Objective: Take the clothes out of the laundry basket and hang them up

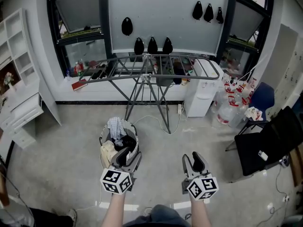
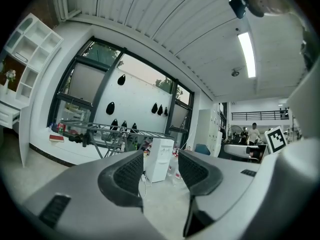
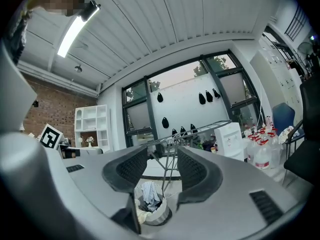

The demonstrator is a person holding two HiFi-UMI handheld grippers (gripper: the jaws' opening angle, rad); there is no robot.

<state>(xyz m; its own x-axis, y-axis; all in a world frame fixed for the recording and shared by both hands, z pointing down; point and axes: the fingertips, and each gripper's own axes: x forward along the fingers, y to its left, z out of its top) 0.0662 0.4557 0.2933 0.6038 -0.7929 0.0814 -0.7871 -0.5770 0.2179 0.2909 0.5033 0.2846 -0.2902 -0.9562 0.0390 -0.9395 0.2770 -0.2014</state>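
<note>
Both grippers' jaws gape wide, left gripper (image 1: 127,154) and right gripper (image 1: 193,161), nothing between them. The laundry basket (image 1: 102,143), heaped with clothes (image 1: 116,126), sits on the floor just ahead of the left one, before the drying rack (image 1: 189,59).

Likely a lab or workroom, concrete floor (image 1: 71,167), drying rack (image 1: 163,66), water jugs (image 1: 226,113), shelving (image 1: 16,51)

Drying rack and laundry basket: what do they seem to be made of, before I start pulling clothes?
Drying rack: looks like grey painted or coated metal tubing, going by its thin straight bars and slim folding legs.
Laundry basket: a light, smooth wall with a darker rim. Probably plastic, though it could be stiff fabric; it is too small to tell.
</note>
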